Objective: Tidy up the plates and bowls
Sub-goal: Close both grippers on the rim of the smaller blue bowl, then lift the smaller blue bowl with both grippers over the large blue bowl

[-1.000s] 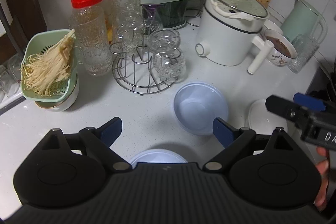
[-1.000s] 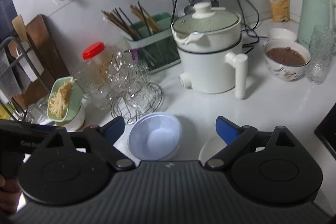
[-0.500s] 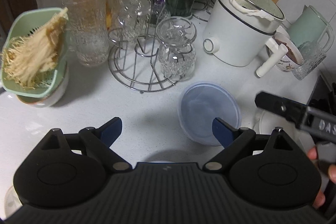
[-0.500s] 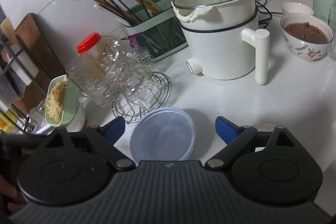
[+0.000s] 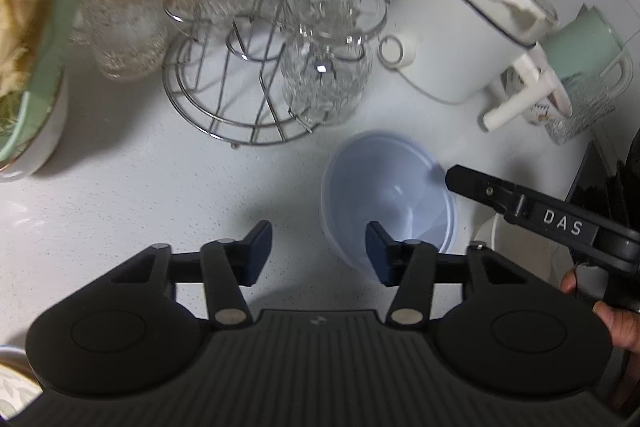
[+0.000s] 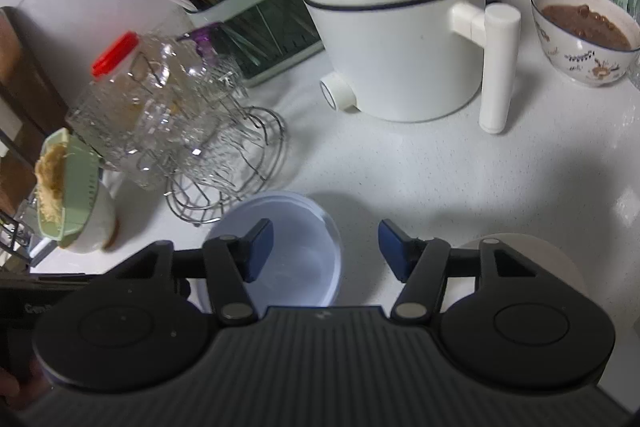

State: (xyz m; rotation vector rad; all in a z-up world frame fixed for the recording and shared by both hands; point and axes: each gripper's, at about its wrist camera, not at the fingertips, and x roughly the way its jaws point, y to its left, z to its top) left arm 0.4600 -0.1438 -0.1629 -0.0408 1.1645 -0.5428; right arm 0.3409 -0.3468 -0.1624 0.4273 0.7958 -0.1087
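The pale blue bowl [image 6: 280, 251] sits on the worktop [image 6: 440, 167] directly under the right gripper [image 6: 326, 247], whose spread jaws straddle its right rim. The left gripper [image 5: 318, 253], also spread and empty, has the bowl ahead and right. The right seems nearer, though blur obscures contact.

Pale blue bowl [image 5: 384, 195], empty, upright on the white tabletop [image 5: 160, 195]; white plate [image 6: 560, 259] just beside it.
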